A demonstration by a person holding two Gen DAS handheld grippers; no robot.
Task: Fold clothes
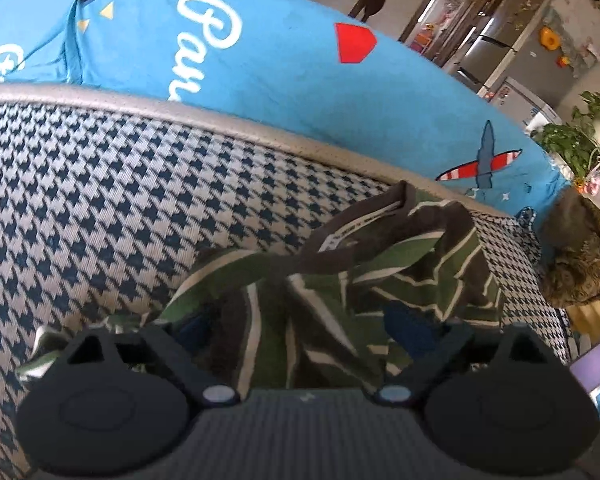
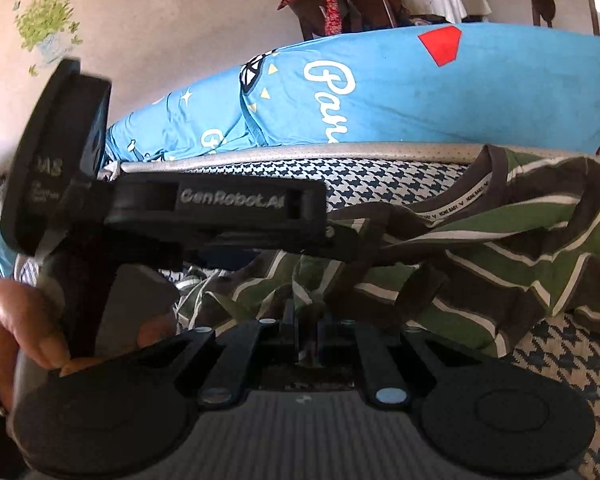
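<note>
Both wrist cameras look forward and downward along their jaws, close over the striped shirt [image 1: 340, 280] on the houndstooth cushion [image 1: 100, 184]. Both views share the shirt, the cushion's far edge and the blue cover [image 2: 420, 104] beyond; the right view also catches the left gripper [image 2: 340, 246].

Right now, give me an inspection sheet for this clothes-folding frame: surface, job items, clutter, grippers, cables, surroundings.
Surface: houndstooth cushion with grey piping, backed by a blue printed cover.
Job's things: one green, brown and white striped shirt, crumpled, collar and neck label showing.
Clutter: brown furry object past the cushion's edge; what it is cannot be told.
Grippers: left gripper open, shirt fabric lying between its fingers; right gripper shut on the striped shirt. A hand holds the left gripper's handle.
Cables: nothing seen.
Surroundings: fridge, potted plant, chairs behind the blue cover, wall decals.
</note>
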